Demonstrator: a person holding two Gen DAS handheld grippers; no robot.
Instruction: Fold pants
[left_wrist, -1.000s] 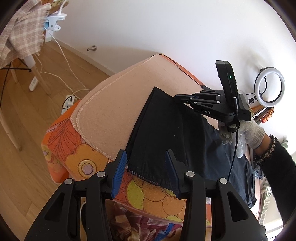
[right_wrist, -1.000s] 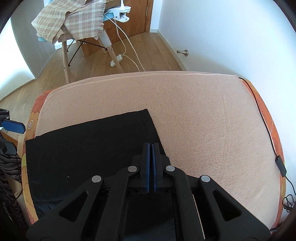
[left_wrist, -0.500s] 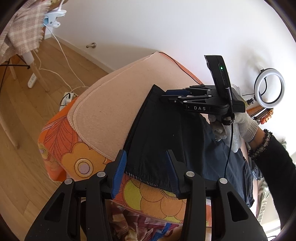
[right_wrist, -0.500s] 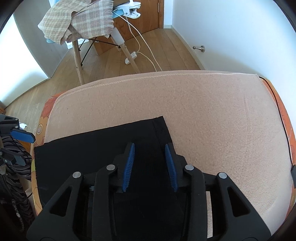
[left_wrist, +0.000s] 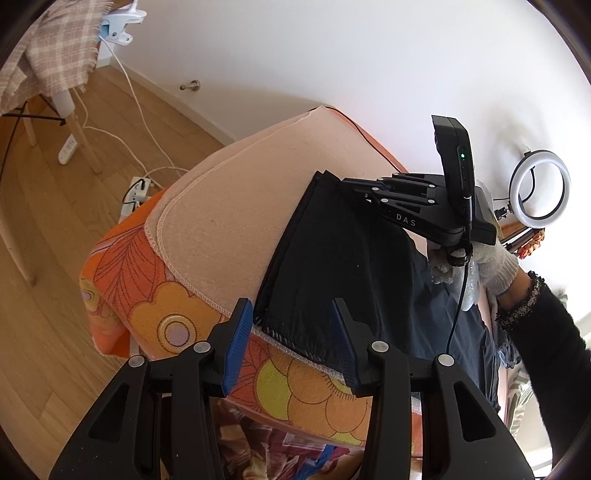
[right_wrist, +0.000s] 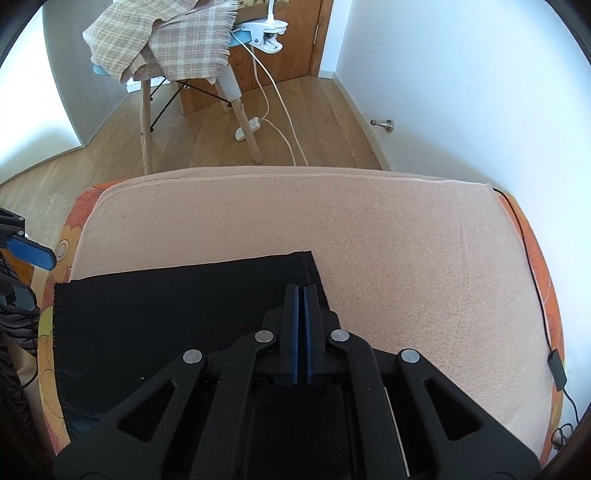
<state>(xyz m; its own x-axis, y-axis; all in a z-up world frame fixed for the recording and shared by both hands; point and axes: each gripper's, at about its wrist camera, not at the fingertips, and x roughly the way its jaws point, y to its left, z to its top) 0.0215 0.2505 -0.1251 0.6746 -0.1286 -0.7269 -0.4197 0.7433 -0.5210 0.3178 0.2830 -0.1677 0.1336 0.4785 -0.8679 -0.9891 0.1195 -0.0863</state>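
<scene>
Black pants (right_wrist: 177, 317) lay flat on a peach fleece blanket (right_wrist: 406, 258) spread over an orange flower-print bed cover (left_wrist: 177, 317), hem end w/ 2 corners toward the foot of the bed, long axis running back toward the person's gloved hand (left_wrist: 491, 266). Right gripper (right_wrist: 300, 295) sat over the hem corner on the wall side, jaws clenched tight; in the left wrist view its tips (left_wrist: 347, 184) met that corner, but whether cloth was pinched I couldn't tell. Left gripper (left_wrist: 291, 325) hung just off the other hem corner at the bed's edge, jaws released & part-spread, corner lying btwn them, not gripped. Judging by this, left was the hand nearer its corner & had to close next before any lift. Fabric looked thin, matte, woven, w/ a stitched hem; blanket nappy & soft, likely to drag on the cloth.
</scene>
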